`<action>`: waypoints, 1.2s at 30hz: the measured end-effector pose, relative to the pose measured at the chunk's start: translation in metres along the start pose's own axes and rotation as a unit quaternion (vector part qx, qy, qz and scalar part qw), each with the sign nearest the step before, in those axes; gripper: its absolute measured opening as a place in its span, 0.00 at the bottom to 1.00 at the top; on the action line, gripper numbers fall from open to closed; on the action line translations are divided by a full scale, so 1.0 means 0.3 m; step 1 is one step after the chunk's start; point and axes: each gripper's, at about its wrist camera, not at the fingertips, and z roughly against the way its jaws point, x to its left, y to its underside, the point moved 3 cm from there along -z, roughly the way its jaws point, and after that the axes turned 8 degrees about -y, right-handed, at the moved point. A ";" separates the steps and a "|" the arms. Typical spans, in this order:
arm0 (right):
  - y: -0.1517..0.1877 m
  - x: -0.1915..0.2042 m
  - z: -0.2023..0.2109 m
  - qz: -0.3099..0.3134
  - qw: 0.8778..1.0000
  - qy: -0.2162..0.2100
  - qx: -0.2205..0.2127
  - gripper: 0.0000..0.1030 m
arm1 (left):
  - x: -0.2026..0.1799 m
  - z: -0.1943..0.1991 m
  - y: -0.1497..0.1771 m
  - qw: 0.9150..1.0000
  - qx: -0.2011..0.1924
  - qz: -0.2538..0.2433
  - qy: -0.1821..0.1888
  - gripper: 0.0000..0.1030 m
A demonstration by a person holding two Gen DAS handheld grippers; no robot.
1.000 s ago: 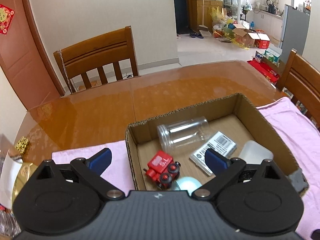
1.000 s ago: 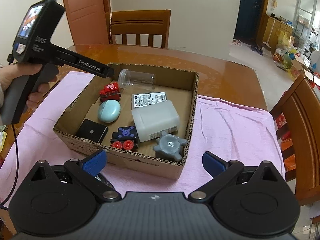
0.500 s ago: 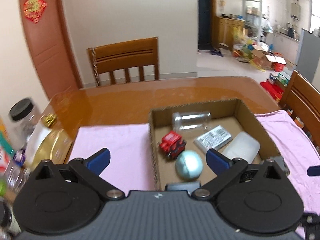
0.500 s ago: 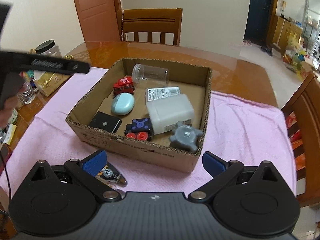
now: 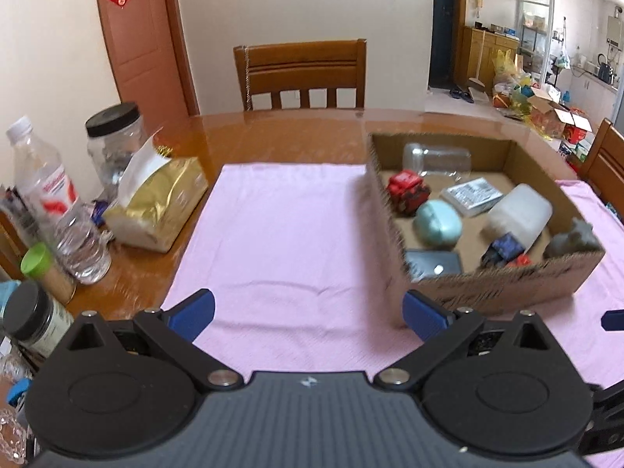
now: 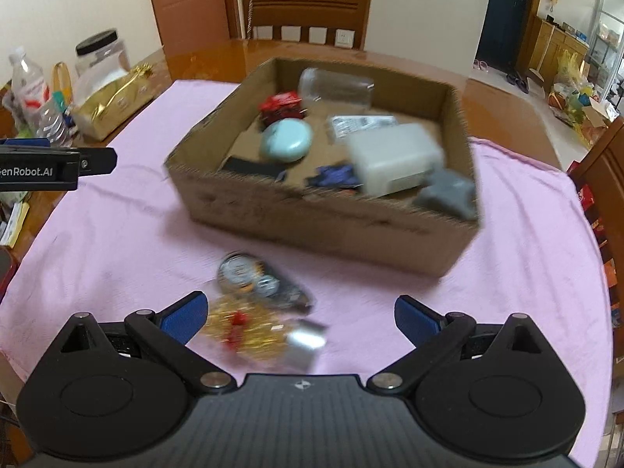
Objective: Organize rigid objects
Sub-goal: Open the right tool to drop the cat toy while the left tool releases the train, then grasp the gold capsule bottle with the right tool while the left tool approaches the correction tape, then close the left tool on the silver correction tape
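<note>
A cardboard box [image 5: 495,292] [image 6: 312,214] stands on a pink cloth [image 5: 280,234] [image 6: 117,241]. Inside lie a clear jar [image 5: 436,158], a red toy [image 5: 407,191], a pale green case [image 5: 438,222], a white container [image 5: 520,212], a grey knob [image 5: 571,238], a black device [image 5: 433,263] and a blue toy [image 5: 503,249]. In front of the box, on the cloth, lies a blurred shiny keychain with gold tinsel [image 6: 257,304]. My left gripper [image 5: 308,310] is open over bare cloth left of the box. My right gripper [image 6: 298,312] is open just above the keychain.
Along the table's left edge stand a gold tissue pack [image 5: 156,206], a water bottle [image 5: 58,202], a black-lidded jar [image 5: 113,140] and small jars [image 5: 35,318]. A wooden chair [image 5: 300,74] stands behind the table, another chair [image 5: 604,163] at the right.
Both grippers have pulled back from the box toward me. The left one swung left, over the bare cloth. The right view now shows the keychain between its fingers.
</note>
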 end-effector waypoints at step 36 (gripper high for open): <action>0.125 -0.160 -0.089 -0.031 0.997 0.068 -0.020 0.93 | -0.299 -0.044 0.115 0.993 0.033 -0.083 0.073 0.99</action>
